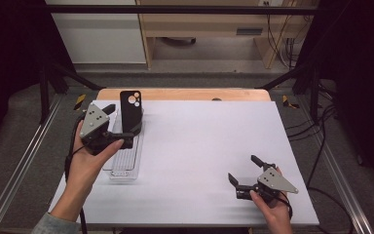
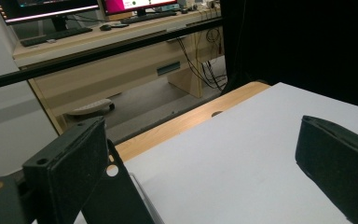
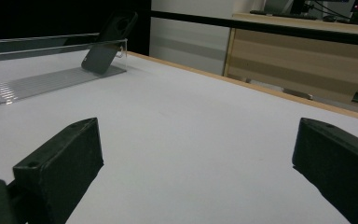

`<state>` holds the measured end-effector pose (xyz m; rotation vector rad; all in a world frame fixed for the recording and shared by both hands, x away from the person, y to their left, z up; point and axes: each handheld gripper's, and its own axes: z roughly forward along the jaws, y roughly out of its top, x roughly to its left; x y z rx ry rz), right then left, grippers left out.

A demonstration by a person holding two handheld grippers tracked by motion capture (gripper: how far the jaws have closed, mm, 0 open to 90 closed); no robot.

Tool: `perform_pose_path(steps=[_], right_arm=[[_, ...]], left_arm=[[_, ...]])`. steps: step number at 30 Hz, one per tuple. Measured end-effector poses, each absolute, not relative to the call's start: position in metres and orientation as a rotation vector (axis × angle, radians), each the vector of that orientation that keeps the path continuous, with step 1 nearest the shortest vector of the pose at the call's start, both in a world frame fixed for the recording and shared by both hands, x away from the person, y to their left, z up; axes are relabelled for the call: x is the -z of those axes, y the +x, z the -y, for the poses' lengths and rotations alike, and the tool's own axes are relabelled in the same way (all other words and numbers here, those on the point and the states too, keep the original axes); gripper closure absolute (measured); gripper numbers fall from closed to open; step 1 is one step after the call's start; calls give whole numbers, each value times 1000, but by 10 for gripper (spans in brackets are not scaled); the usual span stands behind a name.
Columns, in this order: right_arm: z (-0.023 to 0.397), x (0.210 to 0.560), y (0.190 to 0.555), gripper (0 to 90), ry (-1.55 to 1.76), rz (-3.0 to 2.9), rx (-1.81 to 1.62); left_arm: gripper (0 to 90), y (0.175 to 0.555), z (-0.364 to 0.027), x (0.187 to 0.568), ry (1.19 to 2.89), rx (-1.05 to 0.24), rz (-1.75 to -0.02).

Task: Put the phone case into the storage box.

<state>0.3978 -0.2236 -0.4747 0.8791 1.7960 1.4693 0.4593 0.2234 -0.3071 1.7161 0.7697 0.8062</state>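
Note:
A black phone case (image 1: 130, 103) stands upright, leaning at the far end of a clear plastic tray (image 1: 124, 165) on the left of the white table top. My left gripper (image 1: 119, 121) hovers over that end of the tray, open, with the case (image 2: 119, 201) close against the inner side of its left jaw and a wide gap to the other jaw. Low over the table's front right, my right gripper (image 1: 244, 168) is open with nothing between its jaws. From there the case (image 3: 109, 43) and the tray (image 3: 37, 81) show far off at the left.
The white sheet (image 1: 204, 141) covers the table, and a wooden strip (image 1: 185, 94) shows along its far edge. Black frame bars (image 1: 175, 9) run around the table. A desk with monitors (image 2: 51, 7) stands beyond it.

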Motion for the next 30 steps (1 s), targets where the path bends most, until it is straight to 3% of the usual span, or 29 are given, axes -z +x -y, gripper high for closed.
perform_pose_path(steps=[30], right_arm=[[224, 475, 398, 21, 879, -1797, -1469]], left_arm=[[13, 437, -273, 343, 1616, -820, -850]])
